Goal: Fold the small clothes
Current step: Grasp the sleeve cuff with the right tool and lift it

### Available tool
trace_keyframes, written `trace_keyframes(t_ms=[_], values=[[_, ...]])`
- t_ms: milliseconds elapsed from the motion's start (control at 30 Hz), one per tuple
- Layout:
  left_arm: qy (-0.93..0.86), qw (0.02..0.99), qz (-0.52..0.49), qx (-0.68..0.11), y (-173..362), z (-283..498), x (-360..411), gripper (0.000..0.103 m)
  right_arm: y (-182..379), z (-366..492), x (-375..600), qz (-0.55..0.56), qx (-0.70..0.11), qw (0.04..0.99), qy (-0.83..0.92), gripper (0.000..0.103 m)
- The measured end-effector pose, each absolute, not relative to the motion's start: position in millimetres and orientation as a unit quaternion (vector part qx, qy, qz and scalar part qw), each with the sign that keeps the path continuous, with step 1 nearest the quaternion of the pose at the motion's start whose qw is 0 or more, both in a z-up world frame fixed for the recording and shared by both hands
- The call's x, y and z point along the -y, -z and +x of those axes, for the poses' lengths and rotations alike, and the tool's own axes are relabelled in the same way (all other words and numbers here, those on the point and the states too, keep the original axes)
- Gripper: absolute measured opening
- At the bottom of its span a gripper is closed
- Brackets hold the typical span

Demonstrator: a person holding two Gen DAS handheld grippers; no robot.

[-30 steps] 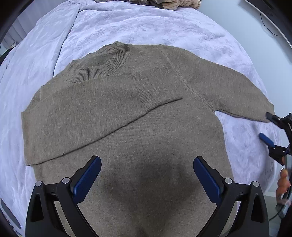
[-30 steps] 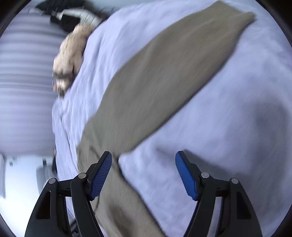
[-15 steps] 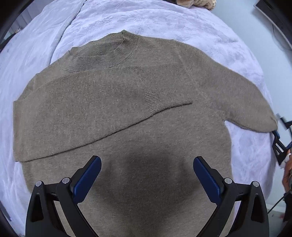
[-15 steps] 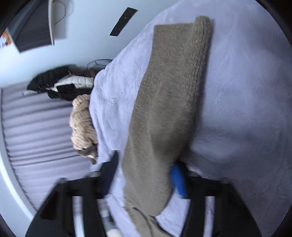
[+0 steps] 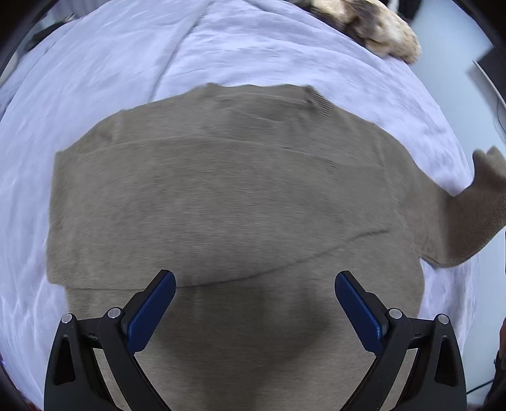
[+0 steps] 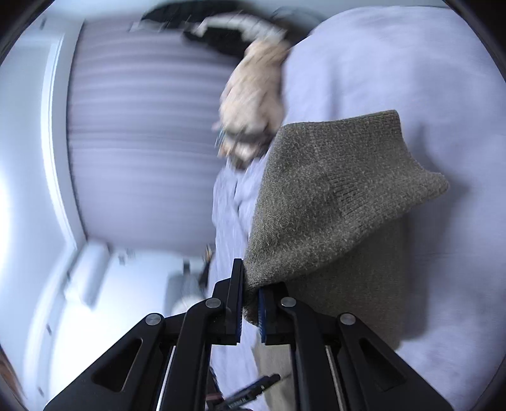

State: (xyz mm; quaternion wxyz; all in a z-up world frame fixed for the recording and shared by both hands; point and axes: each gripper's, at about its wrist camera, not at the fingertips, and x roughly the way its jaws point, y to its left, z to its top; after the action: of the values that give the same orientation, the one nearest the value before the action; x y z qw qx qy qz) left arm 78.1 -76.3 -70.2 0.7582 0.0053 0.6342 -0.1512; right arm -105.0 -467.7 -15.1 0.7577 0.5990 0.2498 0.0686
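An olive-brown knit sweater (image 5: 221, 202) lies flat on a pale lavender bedspread (image 5: 104, 72), one sleeve folded across its chest. My left gripper (image 5: 254, 303) is open and empty, hovering over the sweater's lower body. My right gripper (image 6: 250, 303) is shut on the other sleeve (image 6: 332, 196) near its cuff and holds it lifted off the bed. That raised sleeve shows at the right edge of the left wrist view (image 5: 484, 205).
A cream and brown fluffy garment (image 5: 373, 25) lies at the far edge of the bed; it also shows in the right wrist view (image 6: 253, 104). Beyond it are dark items (image 6: 227, 31) and a ribbed grey wall (image 6: 142, 132). The bed edge drops off at the right.
My right gripper closed on the sweater's right sleeve and lifted it off the bed. My left gripper moved closer over the sweater, still open.
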Motion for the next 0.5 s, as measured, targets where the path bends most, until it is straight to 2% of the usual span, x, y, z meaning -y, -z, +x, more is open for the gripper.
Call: trace_keyframes(t_ms=[167,367,400,467,500], values=[[0.112,0.782,-0.033,-0.612,68.6,86.9,28.0,0.101,16.6,-7.7,357.6,0.466,-0.387,0.783,-0.144,0.009],[0.081,0.787,-0.061,-0.609,77.4,94.3,-18.5,0.101,92.9,51.5,243.6,0.352,-0.554,0.742,-0.135,0.012],[0.081,0.787,-0.066,-0.608,78.9,92.3,-23.6,0.101,104.8,52.9,237.3,0.354,-0.574,0.729,-0.122,0.017],[0.082,0.787,-0.076,-0.607,82.5,92.6,-31.8,0.101,119.7,45.6,235.6,0.380,-0.585,0.708,-0.106,0.037],[0.085,0.786,-0.080,-0.607,82.4,92.2,-39.7,0.101,120.6,42.2,238.7,0.399,-0.577,0.705,-0.106,0.051]])
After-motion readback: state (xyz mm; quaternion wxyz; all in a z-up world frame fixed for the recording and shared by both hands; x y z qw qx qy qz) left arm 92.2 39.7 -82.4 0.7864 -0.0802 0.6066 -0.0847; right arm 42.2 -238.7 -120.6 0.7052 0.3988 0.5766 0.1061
